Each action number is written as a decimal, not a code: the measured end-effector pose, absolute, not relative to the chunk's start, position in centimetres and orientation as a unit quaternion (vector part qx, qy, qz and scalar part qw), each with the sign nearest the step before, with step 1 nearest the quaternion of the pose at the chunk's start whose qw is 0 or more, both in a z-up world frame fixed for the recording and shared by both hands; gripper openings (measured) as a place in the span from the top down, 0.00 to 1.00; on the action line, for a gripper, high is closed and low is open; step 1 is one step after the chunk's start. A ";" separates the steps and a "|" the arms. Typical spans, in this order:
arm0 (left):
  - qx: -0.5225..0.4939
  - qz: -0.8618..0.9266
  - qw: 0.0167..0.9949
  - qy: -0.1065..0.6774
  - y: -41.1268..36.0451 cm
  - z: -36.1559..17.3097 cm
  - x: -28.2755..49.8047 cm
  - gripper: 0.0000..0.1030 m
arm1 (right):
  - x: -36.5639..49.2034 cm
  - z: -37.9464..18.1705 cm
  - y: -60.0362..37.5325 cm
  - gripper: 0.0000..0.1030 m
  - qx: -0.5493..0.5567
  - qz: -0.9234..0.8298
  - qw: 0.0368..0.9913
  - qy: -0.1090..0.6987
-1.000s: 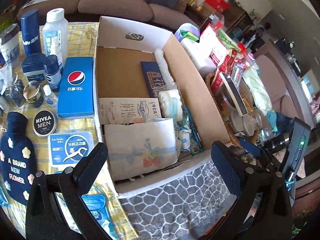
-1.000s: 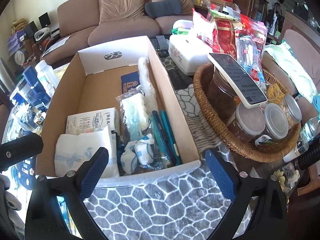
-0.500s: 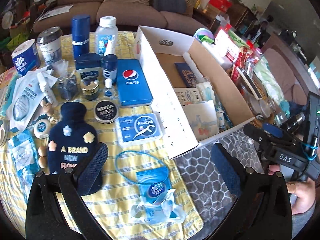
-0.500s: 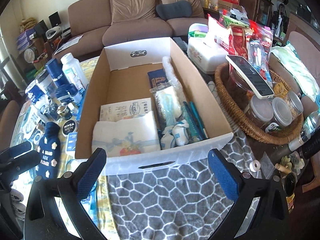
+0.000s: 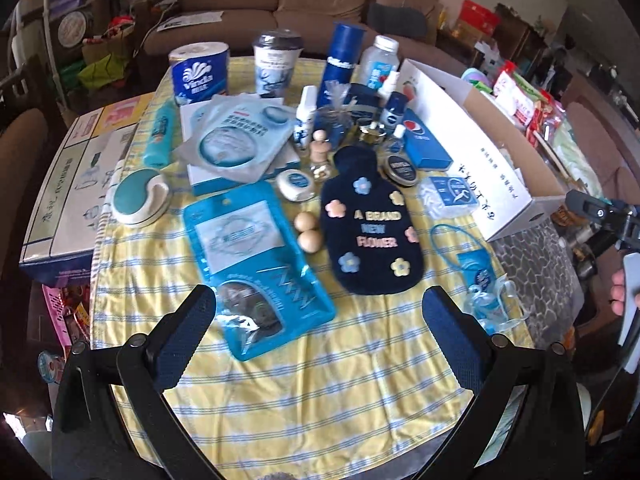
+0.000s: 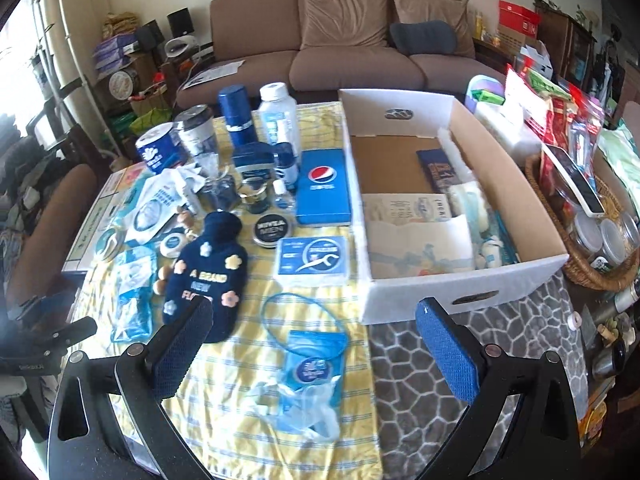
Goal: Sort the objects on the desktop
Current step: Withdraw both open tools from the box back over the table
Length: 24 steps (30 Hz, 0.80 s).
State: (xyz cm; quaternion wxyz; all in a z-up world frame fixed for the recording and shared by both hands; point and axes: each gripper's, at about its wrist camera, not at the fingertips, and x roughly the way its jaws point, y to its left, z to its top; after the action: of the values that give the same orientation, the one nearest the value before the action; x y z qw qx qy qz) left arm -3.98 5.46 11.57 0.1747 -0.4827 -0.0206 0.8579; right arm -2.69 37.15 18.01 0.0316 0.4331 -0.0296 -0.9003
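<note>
Beyond my table: brown sofa (image 6: 352, 48) — grey cushion (image 6: 423, 37) on it | cream wall behind sofa | daylight left of sofa

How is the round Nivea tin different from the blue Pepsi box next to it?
The tin is round, black and small; the Pepsi box is rectangular, bright blue and clearly larger. The tin sits nearer the tongs, the box farther back beside the cardboard carton. Both lie flat on the yellow cloth.

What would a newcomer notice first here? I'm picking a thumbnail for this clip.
The navy hot-water bottle cover with pastel flowers, lying mid-table on the yellow striped cloth among blue toiletries. Then the big open cardboard box to its right, partly filled, and the brown sofa behind.
</note>
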 end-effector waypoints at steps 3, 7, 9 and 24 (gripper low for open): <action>-0.484 0.859 0.168 -0.017 2.3 10.8 -3.9 0.00 | -2.5 17.5 33.6 0.00 0.428 -0.901 0.058 -0.027; -0.478 0.863 0.162 -0.021 -0.7 10.3 -3.8 0.00 | -2.8 16.0 29.3 0.00 0.431 -0.898 0.086 -0.023; -0.479 0.863 0.160 -0.023 -1.8 9.9 -4.0 0.00 | -3.1 15.1 27.4 0.00 0.432 -0.896 0.099 -0.018; -0.505 0.837 0.206 -0.056 -3.9 5.3 -5.2 0.15 | -4.2 8.0 20.1 0.34 0.450 -0.878 0.159 -0.037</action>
State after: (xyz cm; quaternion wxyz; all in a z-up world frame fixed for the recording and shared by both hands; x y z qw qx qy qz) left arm -5.20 -3.88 5.25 0.2059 -0.5046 -0.0557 0.8366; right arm -4.23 20.10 7.99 0.1594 0.4498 -0.0366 -0.8780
